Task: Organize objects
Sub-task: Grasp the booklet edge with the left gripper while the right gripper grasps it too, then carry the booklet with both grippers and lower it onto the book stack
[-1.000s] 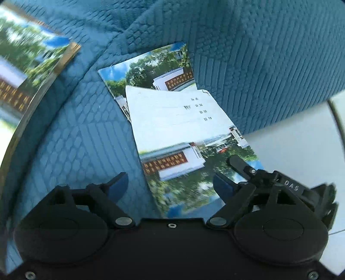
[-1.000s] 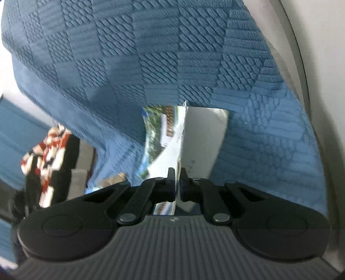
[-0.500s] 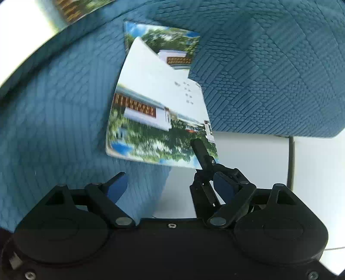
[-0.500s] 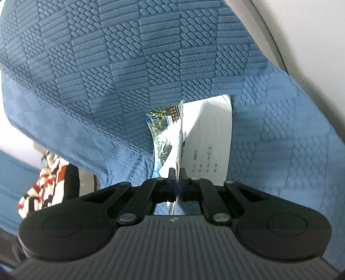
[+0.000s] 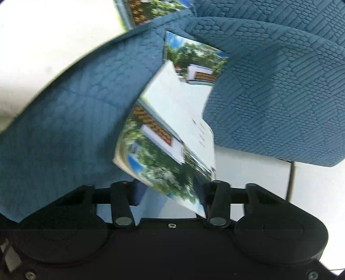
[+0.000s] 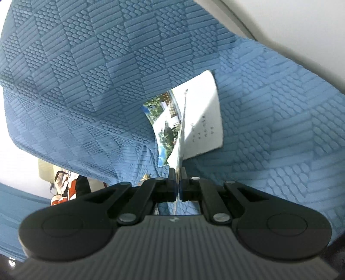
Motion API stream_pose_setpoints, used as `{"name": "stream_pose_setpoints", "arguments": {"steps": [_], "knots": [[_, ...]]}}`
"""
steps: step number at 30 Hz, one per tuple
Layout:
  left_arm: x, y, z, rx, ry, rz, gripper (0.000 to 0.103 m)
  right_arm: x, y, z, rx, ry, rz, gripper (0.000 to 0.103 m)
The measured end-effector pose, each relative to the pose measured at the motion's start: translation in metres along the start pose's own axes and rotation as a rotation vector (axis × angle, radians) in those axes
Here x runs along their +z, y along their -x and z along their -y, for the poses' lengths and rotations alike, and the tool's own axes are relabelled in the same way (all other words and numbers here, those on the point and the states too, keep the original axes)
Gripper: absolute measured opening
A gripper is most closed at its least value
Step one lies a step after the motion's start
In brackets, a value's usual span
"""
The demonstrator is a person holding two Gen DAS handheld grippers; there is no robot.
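In the left wrist view, the booklet (image 5: pixel 163 137) slants up over the quilted cover (image 5: pixel 269 90), its near corner between the jaws of the left gripper (image 5: pixel 170 195). A second booklet (image 5: pixel 194 62) lies on the cover just behind it, partly under it. Another printed sheet (image 5: pixel 151 10) lies farther off at the top edge. A pale floor (image 5: pixel 248 170) shows below the cover's right edge. In the right wrist view, the right gripper (image 6: pixel 178 185) has the booklet's edge between its jaws, and a striped cloth (image 6: pixel 64 189) lies low at the left, under the cover's edge.

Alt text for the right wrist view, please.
The right tool is shut on the edge of a thin booklet with a photo cover, held edge-on over a textured blue fabric. White surface shows at the upper right.
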State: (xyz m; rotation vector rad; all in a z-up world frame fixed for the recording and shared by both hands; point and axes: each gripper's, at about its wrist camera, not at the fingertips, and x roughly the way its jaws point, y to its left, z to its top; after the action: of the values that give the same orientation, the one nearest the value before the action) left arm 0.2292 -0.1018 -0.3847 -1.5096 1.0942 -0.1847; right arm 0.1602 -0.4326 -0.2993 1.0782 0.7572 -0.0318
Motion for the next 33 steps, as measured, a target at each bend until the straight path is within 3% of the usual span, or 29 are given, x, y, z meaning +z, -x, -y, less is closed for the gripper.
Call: {"name": "stream_pose_setpoints", "arguments": {"steps": [4,6,14,20,33], "knots": [[0.002,0.003,-0.007,0.033,-0.020,0.007,0.018,-0.005,0.002,0.001,-0.035,0.037,-0.005,0.005],[0.002,0.007,-0.006,0.046,-0.041,0.014,0.013,-0.007,0.001,0.000,-0.065,0.065,-0.005,0.005],[0.001,0.034,0.023,0.062,-0.159,0.057,0.009,-0.008,0.005,-0.018,-0.079,0.140,0.017,0.006],[0.006,0.058,0.045,0.028,-0.194,0.058,0.008,-0.007,0.019,-0.048,-0.063,0.179,0.050,0.006],[0.014,0.113,0.089,0.027,-0.267,0.059,0.008,-0.022,0.039,-0.103,-0.038,0.233,0.083,0.007]]}}
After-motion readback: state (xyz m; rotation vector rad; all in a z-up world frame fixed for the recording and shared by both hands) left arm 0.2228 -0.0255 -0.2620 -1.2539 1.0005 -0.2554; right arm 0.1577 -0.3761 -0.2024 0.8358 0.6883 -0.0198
